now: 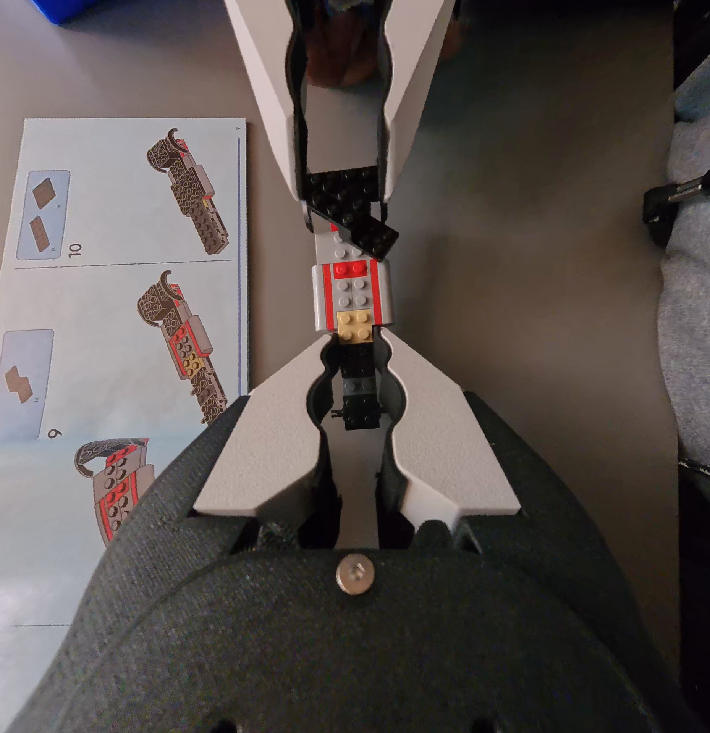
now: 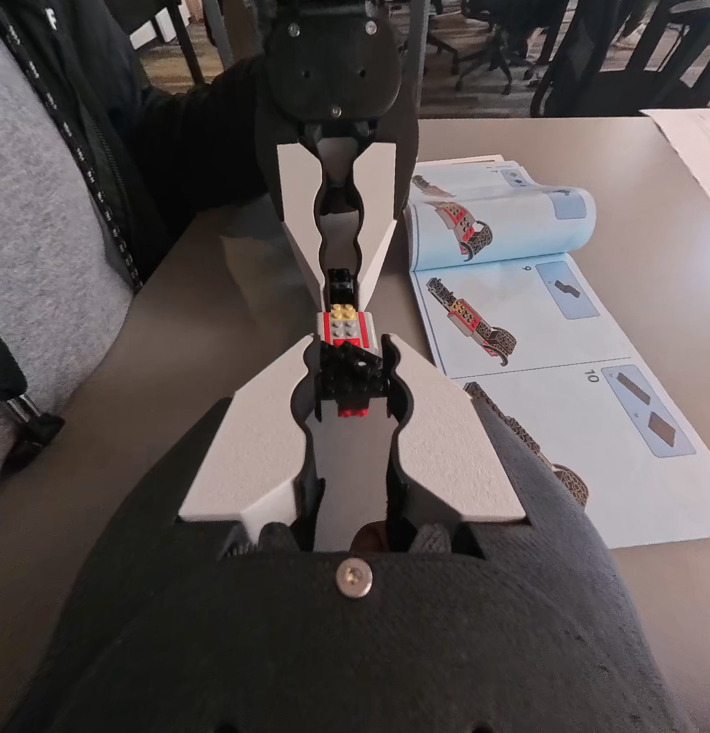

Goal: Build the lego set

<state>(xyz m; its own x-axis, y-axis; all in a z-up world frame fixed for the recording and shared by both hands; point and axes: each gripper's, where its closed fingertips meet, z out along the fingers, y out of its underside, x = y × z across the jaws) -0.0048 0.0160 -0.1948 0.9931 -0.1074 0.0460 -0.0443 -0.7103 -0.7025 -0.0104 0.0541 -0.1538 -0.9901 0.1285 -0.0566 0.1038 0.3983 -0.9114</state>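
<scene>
A long lego model (image 1: 353, 295) with a grey and red body, a tan brick and a black tail is held in the air between both grippers. My left gripper (image 1: 355, 337) is shut on its black tail end (image 1: 359, 380). My right gripper (image 1: 345, 210) comes from the far side and is shut on a black studded plate (image 1: 341, 190) at the model's other end. One corner of the plate (image 1: 375, 238) sticks out askew over the grey studs. In the right wrist view my right gripper (image 2: 351, 345) grips the black plate (image 2: 351, 371), with the model (image 2: 347, 329) and left gripper (image 2: 342, 303) beyond.
An open instruction booklet (image 1: 127, 238) lies on the grey table (image 1: 524, 277), also in the right wrist view (image 2: 524, 357). A blue bin corner (image 1: 51, 10) is at the far left. A person in a grey sweater (image 2: 47, 238) sits at the table edge. White papers (image 2: 694, 150) lie at the back. The grippers' ends are close to 6 centimetres from one another.
</scene>
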